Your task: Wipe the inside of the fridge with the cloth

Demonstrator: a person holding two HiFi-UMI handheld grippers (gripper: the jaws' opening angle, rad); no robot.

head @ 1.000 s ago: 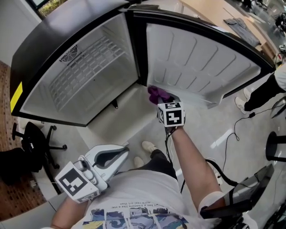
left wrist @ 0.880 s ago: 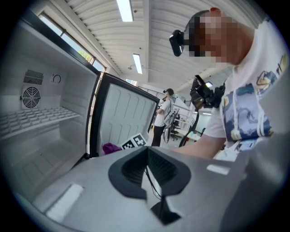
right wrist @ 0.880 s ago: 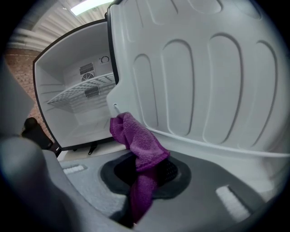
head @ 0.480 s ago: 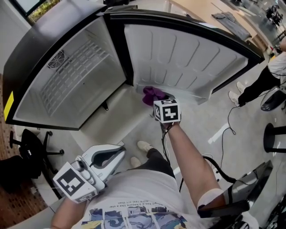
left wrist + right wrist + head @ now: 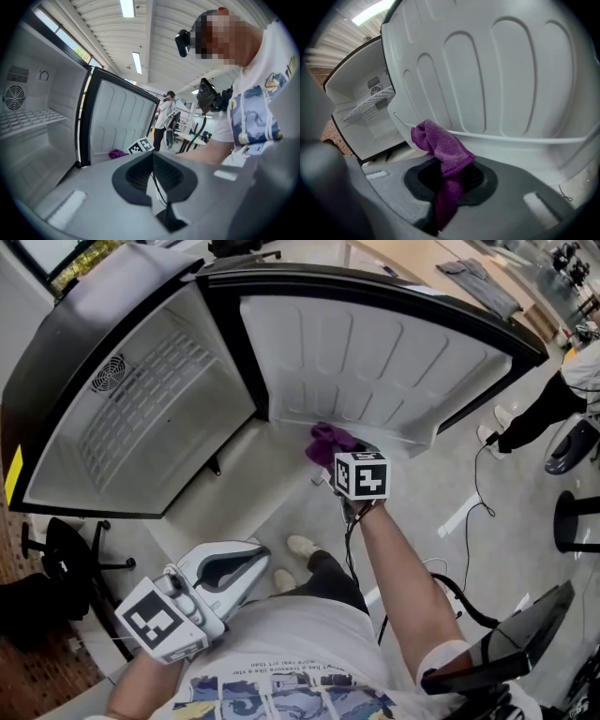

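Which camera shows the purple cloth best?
The right gripper view: the cloth sits large and close, pinched in the right gripper by the fridge door. The head view shows a small purple bunch; the left gripper view only a speck.

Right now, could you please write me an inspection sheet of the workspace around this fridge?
Surface: fridge interior white, nothing stored; wire shelf in place; door liner swung open, ribbed.
Job's things: purple cloth bunched, at the door's lower rail; contact uncertain.
Clutter: nothing seen.
Grippers: right gripper shut on the purple cloth; left gripper shut, empty, held near the person's torso.
Cables: black cable loose on the floor at the right.
Surroundings: office chair at the left; bystander standing at the right.
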